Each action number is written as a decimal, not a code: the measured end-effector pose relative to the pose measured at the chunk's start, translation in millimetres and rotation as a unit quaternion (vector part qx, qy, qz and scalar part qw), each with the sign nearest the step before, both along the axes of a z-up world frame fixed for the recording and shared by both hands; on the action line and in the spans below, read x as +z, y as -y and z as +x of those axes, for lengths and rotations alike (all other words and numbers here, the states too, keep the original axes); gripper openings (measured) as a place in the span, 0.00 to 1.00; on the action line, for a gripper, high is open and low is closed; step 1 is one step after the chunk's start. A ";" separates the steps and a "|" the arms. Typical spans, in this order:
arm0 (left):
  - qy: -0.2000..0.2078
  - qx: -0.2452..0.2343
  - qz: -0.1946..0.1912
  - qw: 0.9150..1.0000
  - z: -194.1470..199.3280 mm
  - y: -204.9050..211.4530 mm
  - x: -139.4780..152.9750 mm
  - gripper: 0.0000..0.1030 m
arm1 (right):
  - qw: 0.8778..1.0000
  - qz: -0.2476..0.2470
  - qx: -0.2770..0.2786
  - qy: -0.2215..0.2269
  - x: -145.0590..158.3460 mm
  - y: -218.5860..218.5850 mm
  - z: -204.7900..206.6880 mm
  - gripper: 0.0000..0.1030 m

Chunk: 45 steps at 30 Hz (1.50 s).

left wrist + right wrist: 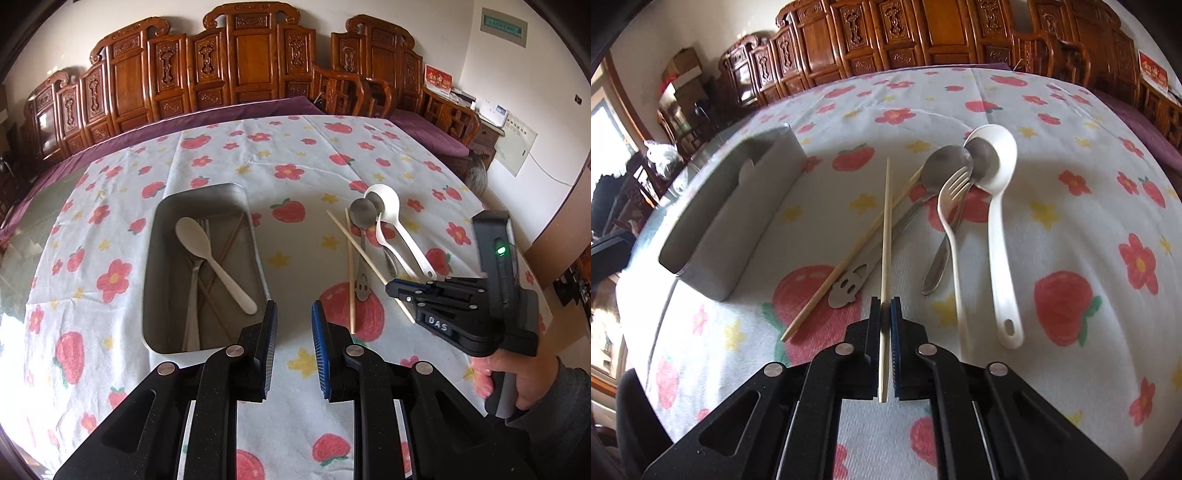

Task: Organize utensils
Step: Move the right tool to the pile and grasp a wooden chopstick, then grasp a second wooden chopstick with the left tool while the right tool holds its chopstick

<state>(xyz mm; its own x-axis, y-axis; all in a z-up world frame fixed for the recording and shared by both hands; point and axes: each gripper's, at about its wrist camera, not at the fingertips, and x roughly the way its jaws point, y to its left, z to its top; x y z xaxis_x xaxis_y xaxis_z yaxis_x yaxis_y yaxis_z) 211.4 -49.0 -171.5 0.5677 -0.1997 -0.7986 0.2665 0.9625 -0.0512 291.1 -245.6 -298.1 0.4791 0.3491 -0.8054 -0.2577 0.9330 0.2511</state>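
A grey metal tray point(159, 236) holds a white spoon point(207, 251), a metal fork and dark chopsticks; it also shows in the right wrist view point(738, 229). To its right lie a white ladle point(997, 206), a white fork point(955, 229), metal spoons point(945, 166) and a second pale chopstick point(849, 254). My right gripper point(885, 306) is shut on a pale chopstick point(886, 221), which runs forward between the pads. In the left wrist view the right gripper point(391, 288) is at the chopsticks' near ends. My left gripper point(293, 314) is open and empty by the tray's near right corner.
A strawberry and flower tablecloth point(295, 155) covers the table. A carved wooden bench point(236, 62) with a purple cushion stands behind it. The table's edges fall away at left and right.
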 end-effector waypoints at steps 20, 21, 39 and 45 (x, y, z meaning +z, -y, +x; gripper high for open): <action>-0.042 -0.018 0.023 0.999 64.0 76.1 -60.1 0.17 | 0.996 0.046 -0.053 0.056 36.9 77.9 0.1 0.06; -0.044 -0.019 0.026 0.999 67.7 79.5 -62.9 0.17 | 0.996 0.048 -0.055 0.057 37.4 80.1 0.7 0.06; -0.068 -0.016 0.043 0.997 111.4 104.4 -97.1 0.17 | 0.995 0.055 -0.049 0.059 38.1 80.7 3.5 0.06; -0.067 -0.024 0.041 0.997 108.1 105.1 -96.9 0.04 | 0.996 0.054 -0.044 0.059 39.3 76.9 3.1 0.06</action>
